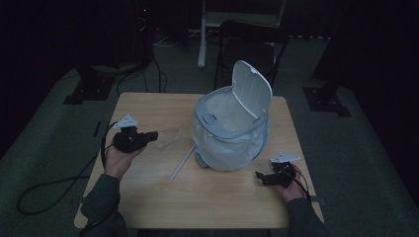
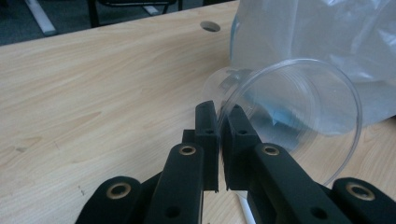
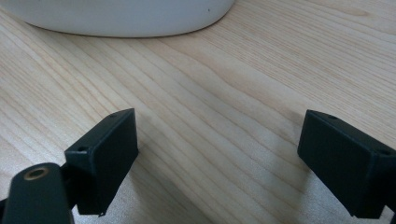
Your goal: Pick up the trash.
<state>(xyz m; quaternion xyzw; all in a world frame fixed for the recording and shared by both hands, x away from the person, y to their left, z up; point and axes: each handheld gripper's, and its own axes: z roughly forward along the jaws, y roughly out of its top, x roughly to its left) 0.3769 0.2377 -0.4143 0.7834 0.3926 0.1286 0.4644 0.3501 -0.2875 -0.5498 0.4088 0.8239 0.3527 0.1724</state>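
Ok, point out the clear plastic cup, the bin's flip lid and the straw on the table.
clear plastic cup (image 2: 299, 100): left gripper view, its see-through side wall.
bin's flip lid (image 1: 252, 89): high view, middle of the raised lid.
straw (image 1: 182, 164): high view, mid-length, lying on the table.

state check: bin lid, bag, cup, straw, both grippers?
Trash bin: upright on table, lid flipped open.
Bin bag: fitted in bin, draped over its outside.
Clear plastic cup: on its side, rim pinched by left gripper.
Straw: lying flat on table.
Right gripper: jaws open, empty, by the bin.
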